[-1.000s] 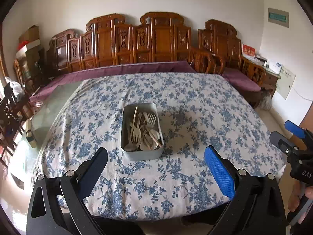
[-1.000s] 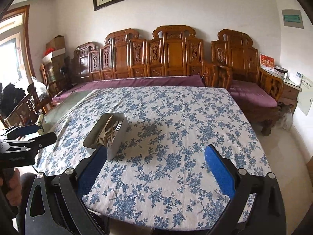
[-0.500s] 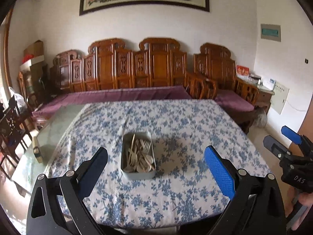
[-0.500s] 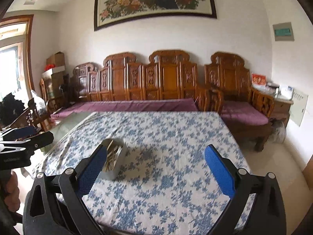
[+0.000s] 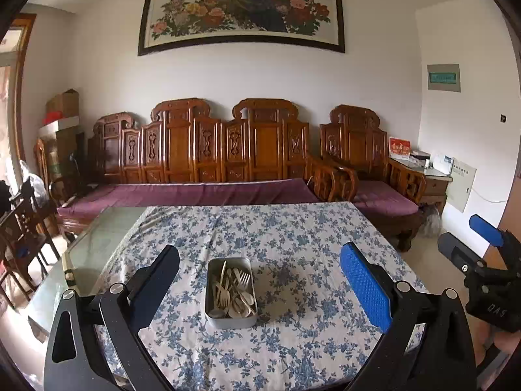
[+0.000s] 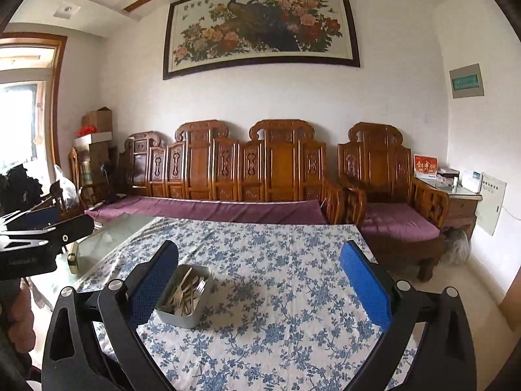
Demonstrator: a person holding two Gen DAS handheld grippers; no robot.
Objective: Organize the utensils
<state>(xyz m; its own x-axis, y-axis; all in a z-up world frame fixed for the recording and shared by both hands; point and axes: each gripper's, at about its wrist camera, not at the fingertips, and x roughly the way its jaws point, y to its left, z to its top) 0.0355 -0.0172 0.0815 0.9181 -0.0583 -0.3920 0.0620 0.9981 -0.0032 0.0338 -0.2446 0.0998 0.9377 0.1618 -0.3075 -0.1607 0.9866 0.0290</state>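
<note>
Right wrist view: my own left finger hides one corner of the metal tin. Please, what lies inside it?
Observer: In the left wrist view the tin shows whole. Forks and spoons lie jumbled in it, spoon bowls toward the near end.
Operator: Is the left gripper touching it?
Observer: No. The left gripper is open and holds nothing; the tin sits on the tablecloth between its fingers, nearer the left one.

Both grippers pulling back and tilting up from the table

The left gripper (image 5: 260, 280) and right gripper (image 6: 260, 277) are drawing away from the metal tin (image 5: 231, 290) of forks and spoons, so it is looking smaller while the framed painting (image 5: 241, 9) is coming fully into view.
</note>
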